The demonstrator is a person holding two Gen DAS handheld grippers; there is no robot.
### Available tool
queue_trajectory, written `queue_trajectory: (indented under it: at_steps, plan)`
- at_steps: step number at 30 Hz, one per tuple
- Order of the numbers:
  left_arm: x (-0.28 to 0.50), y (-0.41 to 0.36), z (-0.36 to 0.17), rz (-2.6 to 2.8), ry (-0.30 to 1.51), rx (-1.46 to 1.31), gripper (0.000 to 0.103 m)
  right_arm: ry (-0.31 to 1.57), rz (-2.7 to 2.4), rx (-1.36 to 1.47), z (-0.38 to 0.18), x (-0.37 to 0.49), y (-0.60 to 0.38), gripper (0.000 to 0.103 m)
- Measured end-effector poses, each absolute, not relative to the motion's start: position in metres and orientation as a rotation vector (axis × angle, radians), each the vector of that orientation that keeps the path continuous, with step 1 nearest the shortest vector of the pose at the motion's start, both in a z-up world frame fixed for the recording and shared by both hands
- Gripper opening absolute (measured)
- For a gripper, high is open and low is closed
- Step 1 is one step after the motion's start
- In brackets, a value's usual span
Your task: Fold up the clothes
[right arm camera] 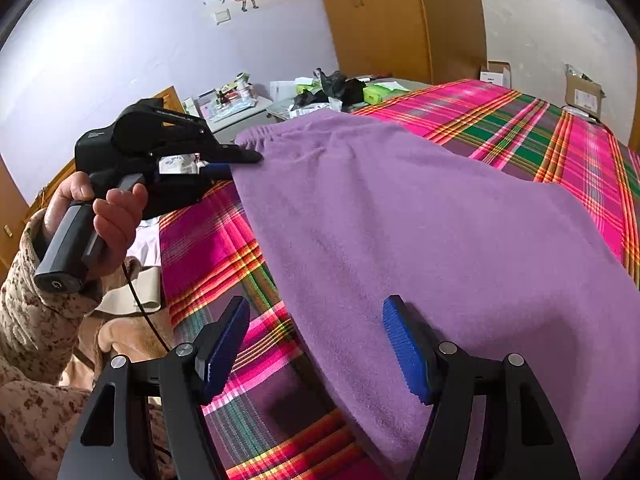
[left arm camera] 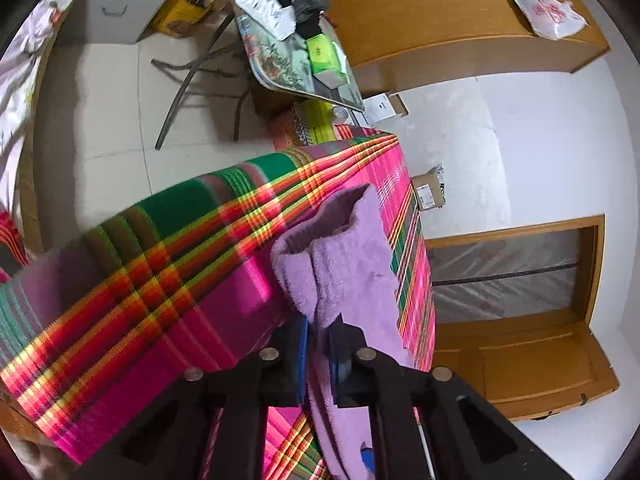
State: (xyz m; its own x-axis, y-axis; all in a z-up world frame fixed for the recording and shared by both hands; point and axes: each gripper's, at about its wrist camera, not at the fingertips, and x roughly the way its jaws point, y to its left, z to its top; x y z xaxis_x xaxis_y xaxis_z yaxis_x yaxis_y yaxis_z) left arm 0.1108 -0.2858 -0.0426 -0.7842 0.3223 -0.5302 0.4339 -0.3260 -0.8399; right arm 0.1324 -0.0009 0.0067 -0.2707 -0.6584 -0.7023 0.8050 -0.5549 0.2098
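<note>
blue pads of the right gripper (right arm camera: 316, 346) spread wide over purple garment (right arm camera: 400, 220).
left gripper (left arm camera: 319, 344) pinches its waistband edge on plaid bedcover (right arm camera: 520, 128).

- Left gripper (left arm camera: 320, 344): jaws nearly together, blue pads pinching a fold of the purple fleece garment (left arm camera: 348, 264) at its edge.
- Seen from the right wrist camera, the left gripper (right arm camera: 240, 162) reaches in from the left and points toward the garment's elastic edge, with its fingertips at the fabric.
- Left hand (right arm camera: 100, 216): wrapped around the grey handle, fingers curled over the trigger; a mottled tan sleeve (right arm camera: 32, 312) covers the forearm.
- Right gripper (right arm camera: 316, 344): jaws spread wide and angled downward. The left blue pad is over the bed cover; the right pad is over the garment. Neither pad presses fabric.
</note>
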Motion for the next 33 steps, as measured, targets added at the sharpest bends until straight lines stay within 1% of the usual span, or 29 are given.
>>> queue_trajectory:
  at_steps: [2,4,8,10,12,15,20,24,27,33]
  plan:
    - [0.11,-0.286,-0.048,-2.274,1.759,1.021,0.009,0.226,-1.947,0.953,0.007,0.132,0.001,0.071]
    - [0.111,-0.287,-0.054,-2.262,1.784,1.018,0.008,0.227,-1.948,0.957,0.007,0.13,0.001,0.071]
    - [0.108,-0.286,-0.051,-2.275,1.76,1.039,0.009,0.231,-1.962,0.953,0.009,0.127,0.002,0.071]
    - [0.107,-0.286,-0.05,-2.274,1.761,1.043,0.011,0.222,-1.976,0.95,0.011,0.124,0.003,0.071]
    - [0.105,-0.287,-0.049,-2.278,1.759,1.048,0.014,0.221,-1.989,0.959,0.01,0.12,0.003,0.071]
    - [0.103,-0.288,-0.049,-2.297,1.759,1.05,0.015,0.223,-2.0,0.972,0.008,0.117,0.001,0.071]
    - [0.105,-0.289,-0.052,-2.278,1.809,1.007,0.015,0.207,-2.017,0.975,0.007,0.116,0.0,0.071]
    - [0.11,-0.286,-0.047,-2.316,1.76,0.973,0.011,0.198,-2.047,0.984,0.008,0.111,0.003,0.071]
    - [0.113,-0.284,-0.042,-2.342,1.725,0.95,0.011,0.238,-2.067,0.986,0.006,0.111,0.002,0.071]
    - [0.113,-0.287,-0.051,-2.31,1.742,0.963,0.011,0.278,-2.06,1.01,0.001,0.108,-0.001,0.071]
